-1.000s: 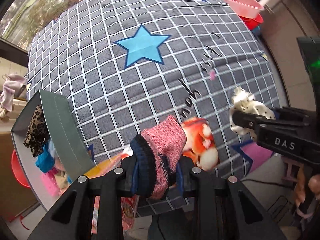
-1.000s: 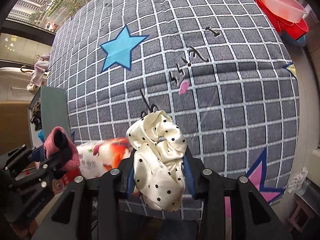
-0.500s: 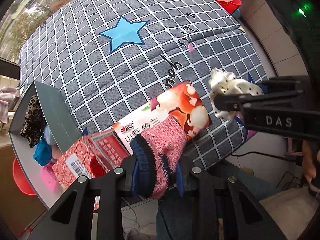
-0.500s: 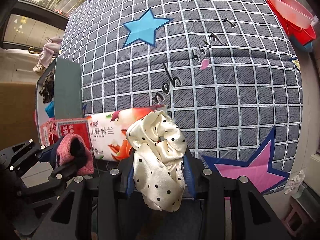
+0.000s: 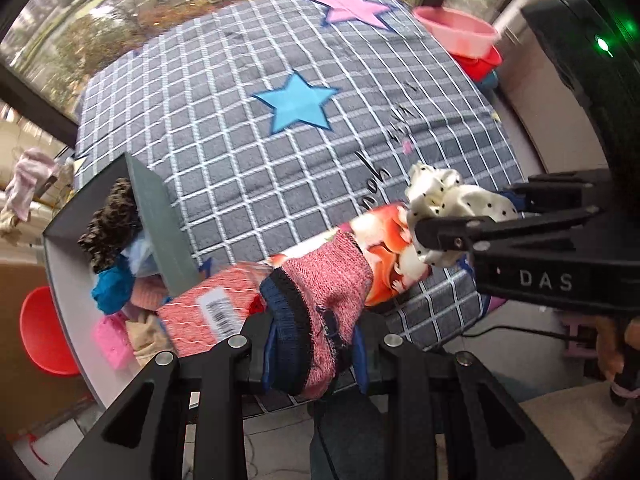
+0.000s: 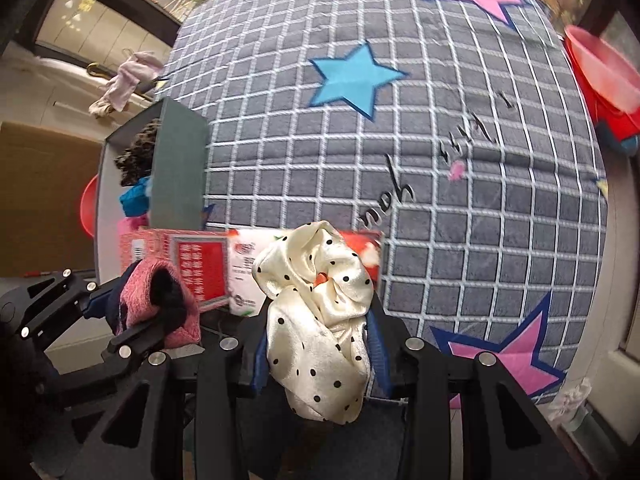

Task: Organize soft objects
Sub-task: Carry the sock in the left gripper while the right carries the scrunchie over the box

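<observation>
Both grippers are loaded: the left gripper has its fingers pinched on a pink knitted sock with a navy cuff, and the right gripper is clamped on a cream satin scrunchie with black polka dots. Compared with half a second ago, the left view has swung back toward the grey open-topped storage box at the left edge of the grey checked, star-patterned mattress — the box now sits nearer and its pile of soft items, a leopard-print piece and a blue cloth among them, shows more fully. The red patterned carton and the orange printed packet lie between the grippers and the box. That drift suggests the sock goes in next, probably over the carton, though how much room the box has left is hard to tell — its floor is hidden.
</observation>
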Demonstrator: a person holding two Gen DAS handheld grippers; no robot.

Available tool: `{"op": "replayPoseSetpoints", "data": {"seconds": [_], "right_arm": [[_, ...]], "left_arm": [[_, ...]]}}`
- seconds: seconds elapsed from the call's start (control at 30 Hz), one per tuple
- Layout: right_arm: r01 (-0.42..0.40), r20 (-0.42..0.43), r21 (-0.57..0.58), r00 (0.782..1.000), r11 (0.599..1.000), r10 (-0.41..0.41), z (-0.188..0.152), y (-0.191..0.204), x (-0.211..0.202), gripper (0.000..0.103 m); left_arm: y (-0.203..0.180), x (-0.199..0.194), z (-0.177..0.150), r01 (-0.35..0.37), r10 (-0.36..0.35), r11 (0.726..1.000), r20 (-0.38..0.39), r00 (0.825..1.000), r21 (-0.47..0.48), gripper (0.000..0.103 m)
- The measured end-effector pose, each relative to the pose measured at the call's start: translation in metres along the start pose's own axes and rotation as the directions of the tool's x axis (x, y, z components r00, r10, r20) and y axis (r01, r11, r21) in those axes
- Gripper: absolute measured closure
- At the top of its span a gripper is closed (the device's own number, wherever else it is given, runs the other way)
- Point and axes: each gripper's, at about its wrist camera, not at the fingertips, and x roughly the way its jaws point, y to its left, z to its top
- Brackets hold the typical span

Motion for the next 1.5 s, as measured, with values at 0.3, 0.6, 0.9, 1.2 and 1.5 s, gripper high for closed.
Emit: {"op": "replayPoseSetpoints", "data": {"seconds": [0.3, 0.6, 0.9, 1.2, 1.5], "right_arm": [[0.007, 0.032, -0.110, 0.999, 0.994, -0.003, 0.019, 0.047, -0.014, 0.061], [0.011, 0.032, -0.231, 0.999, 0.973, -0.004, 0.035, 0.104, -0.011, 0.061], [0.014, 0.012, -0.339, 1.000, 0.941, -0.010, 0.045, 0.152, -0.002, 0.061], [0.012, -0.017, -0.437, 1.000, 0.900, -0.021, 0.051, 0.194, 0.012, 0.061], [-0.001, -0.055, -0.504, 0.998, 0.864, -0.030, 0.051, 0.226, 0.031, 0.061]], "left_arm": [[0.048, -0.025, -0.003, -0.016, 0.026, 0.991, 0.074, 0.997, -0.130, 0.071], [0.102, -0.037, -0.019, -0.027, 0.056, 0.966, 0.106, 0.993, -0.259, 0.071], [0.151, -0.039, -0.044, -0.035, 0.082, 0.922, 0.106, 0.991, -0.387, 0.071], [0.189, -0.036, -0.070, -0.041, 0.102, 0.864, 0.094, 0.990, -0.501, 0.071], [0.217, -0.029, -0.095, -0.061, 0.116, 0.816, 0.060, 0.991, -0.575, 0.071]]}}
